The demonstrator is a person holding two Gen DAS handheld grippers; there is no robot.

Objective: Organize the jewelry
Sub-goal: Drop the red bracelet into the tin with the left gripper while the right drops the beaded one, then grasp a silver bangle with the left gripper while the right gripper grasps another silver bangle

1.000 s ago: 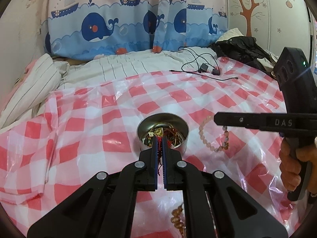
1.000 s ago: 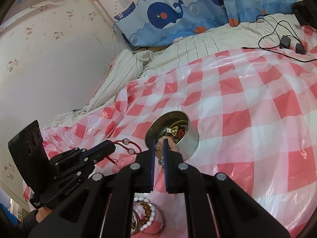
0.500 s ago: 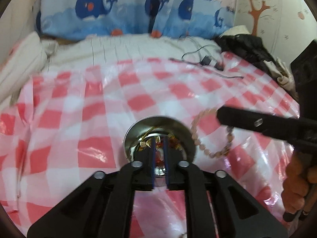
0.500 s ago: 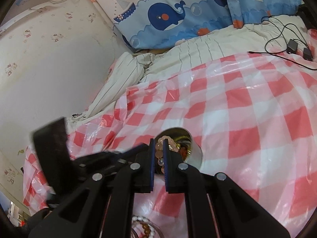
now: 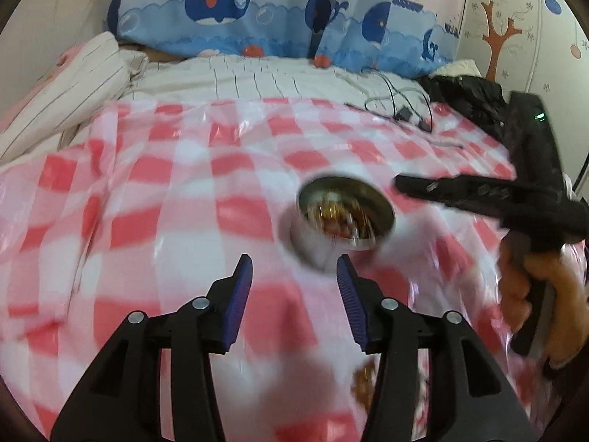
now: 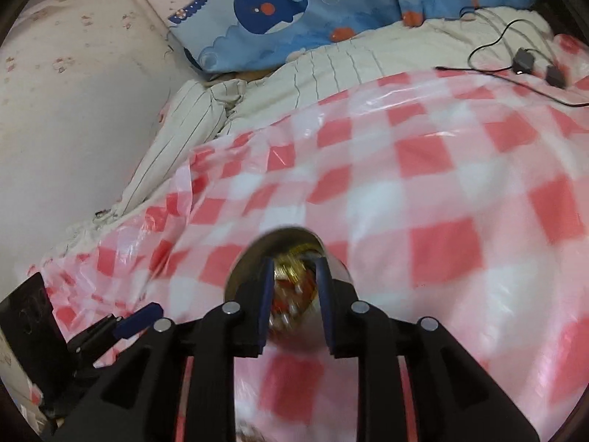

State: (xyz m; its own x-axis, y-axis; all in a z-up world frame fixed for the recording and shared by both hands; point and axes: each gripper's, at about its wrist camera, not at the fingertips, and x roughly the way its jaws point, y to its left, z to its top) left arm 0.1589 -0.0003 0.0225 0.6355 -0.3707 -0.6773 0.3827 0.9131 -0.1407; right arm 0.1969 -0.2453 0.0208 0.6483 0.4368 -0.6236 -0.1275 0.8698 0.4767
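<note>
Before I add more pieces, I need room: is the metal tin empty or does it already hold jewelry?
Not empty. The metal tin stands upright, lidless, with blurred gold and red jewelry inside.

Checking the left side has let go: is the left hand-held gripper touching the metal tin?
Apart. In the left wrist view the left hand-held gripper is opening with nothing between its fingers, and checked cloth shows between it and the metal tin.
</note>
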